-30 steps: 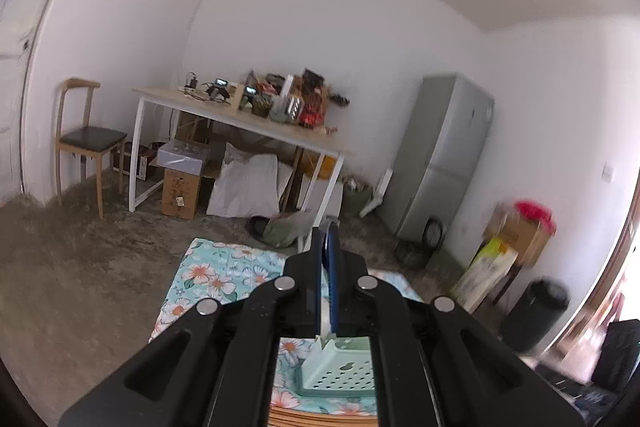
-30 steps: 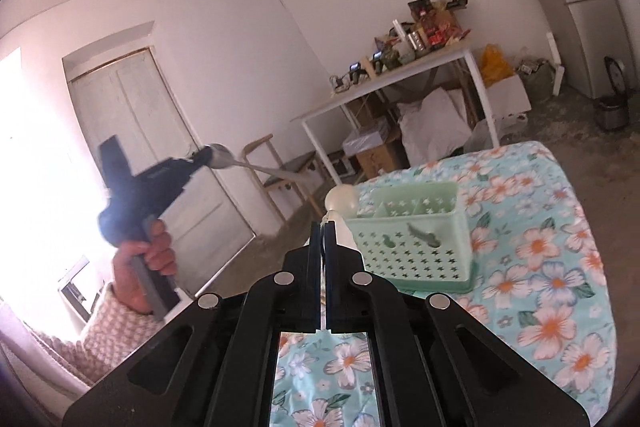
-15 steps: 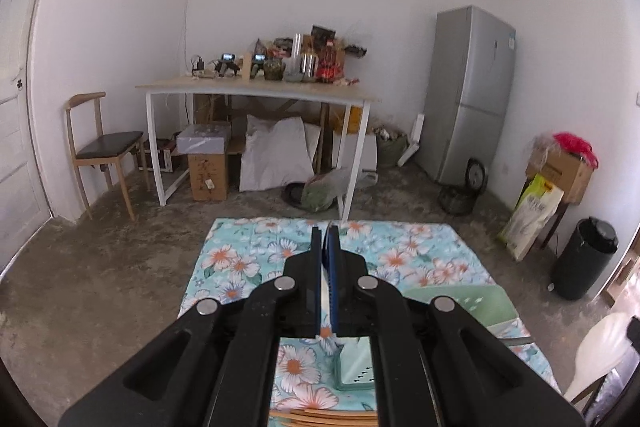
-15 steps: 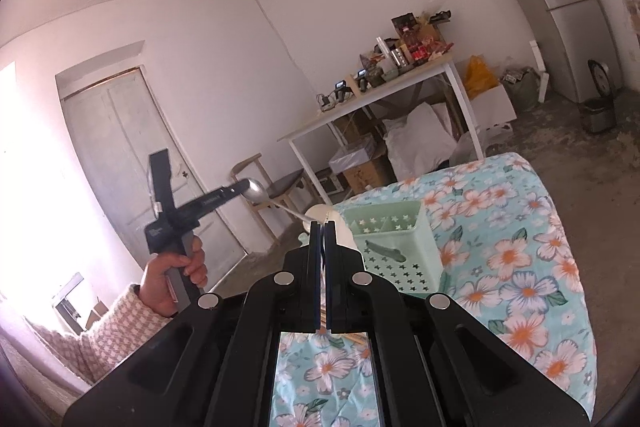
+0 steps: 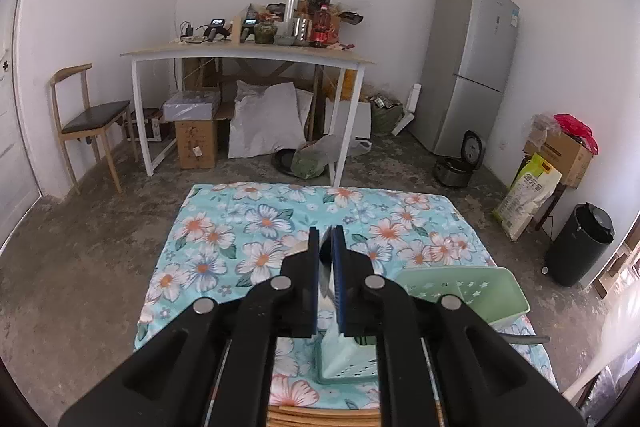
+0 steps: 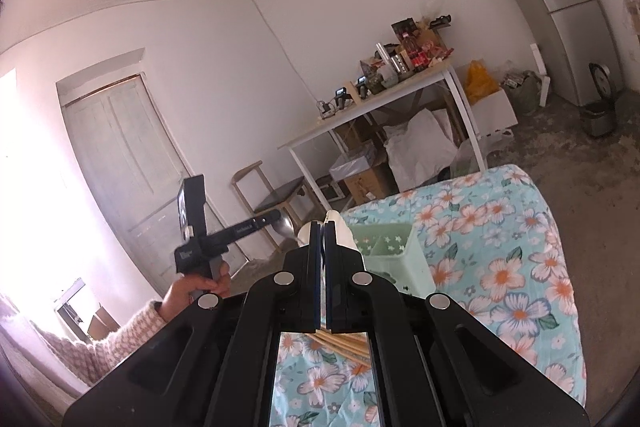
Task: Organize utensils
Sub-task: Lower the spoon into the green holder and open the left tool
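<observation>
In the left wrist view my left gripper (image 5: pixel 325 239) hangs over the flowered cloth, just left of the pale green slotted basket (image 5: pixel 460 291). Its jaws are opening, and a metal spoon (image 5: pixel 325 283) stands loosely in the gap between them. The right wrist view shows that gripper (image 6: pixel 276 215) from the side, held by a hand (image 6: pixel 200 283), with the metal spoon (image 6: pixel 286 227) hanging at its tip near the basket (image 6: pixel 388 255). My right gripper (image 6: pixel 322 227) is shut on a white spoon (image 6: pixel 340 229). The white spoon (image 5: pixel 600 359) also shows at the left view's lower right.
Wooden chopsticks (image 5: pixel 320 417) lie on the cloth at the near edge, by the basket. The flowered cloth (image 5: pixel 224 239) covers a low table. Behind stand a white table (image 5: pixel 248 55) with clutter, a chair (image 5: pixel 88 115), a fridge (image 5: pixel 472 67) and a black bin (image 5: pixel 580 247).
My left gripper has swung right and down toward the basket with the metal spoon, and its jaws have parted a little. The right gripper drifted slightly with the white spoon still held.
</observation>
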Demonstrator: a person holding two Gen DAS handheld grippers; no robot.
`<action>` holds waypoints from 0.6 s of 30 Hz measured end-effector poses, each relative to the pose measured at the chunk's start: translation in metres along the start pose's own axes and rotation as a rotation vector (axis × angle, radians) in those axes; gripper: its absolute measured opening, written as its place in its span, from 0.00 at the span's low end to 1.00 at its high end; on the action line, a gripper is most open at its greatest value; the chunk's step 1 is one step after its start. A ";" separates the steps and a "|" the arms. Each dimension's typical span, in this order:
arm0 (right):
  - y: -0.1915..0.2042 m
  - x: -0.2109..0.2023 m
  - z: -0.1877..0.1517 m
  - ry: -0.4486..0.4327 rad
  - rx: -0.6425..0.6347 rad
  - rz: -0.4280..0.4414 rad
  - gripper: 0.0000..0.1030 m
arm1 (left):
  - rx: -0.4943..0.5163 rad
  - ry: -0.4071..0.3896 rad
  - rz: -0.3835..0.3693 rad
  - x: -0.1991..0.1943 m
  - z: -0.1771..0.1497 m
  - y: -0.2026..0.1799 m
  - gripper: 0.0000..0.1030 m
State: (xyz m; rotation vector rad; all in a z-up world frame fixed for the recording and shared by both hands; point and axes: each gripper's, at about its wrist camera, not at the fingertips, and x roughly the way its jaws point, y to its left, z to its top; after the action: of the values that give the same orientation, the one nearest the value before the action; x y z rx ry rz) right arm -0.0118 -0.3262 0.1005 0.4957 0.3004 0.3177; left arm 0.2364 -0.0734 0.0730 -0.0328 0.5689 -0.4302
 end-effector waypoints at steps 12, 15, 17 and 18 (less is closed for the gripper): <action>0.006 0.008 0.030 -0.038 -0.019 0.064 0.00 | -0.001 -0.076 0.013 -0.025 -0.001 0.002 0.45; 0.007 0.011 0.041 -0.050 -0.025 0.097 0.00 | -0.006 -0.092 0.016 -0.038 -0.005 0.008 0.55; 0.008 0.016 0.050 -0.057 -0.036 0.119 0.00 | -0.012 -0.088 0.018 -0.046 -0.011 0.013 0.61; 0.008 0.019 0.054 -0.058 -0.041 0.125 0.00 | -0.015 -0.085 0.017 -0.049 -0.013 0.016 0.63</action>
State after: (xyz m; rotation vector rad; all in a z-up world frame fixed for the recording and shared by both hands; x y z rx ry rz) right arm 0.0224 -0.3348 0.1462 0.4833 0.2070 0.4291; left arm 0.1986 -0.0381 0.0846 -0.0600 0.4878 -0.4058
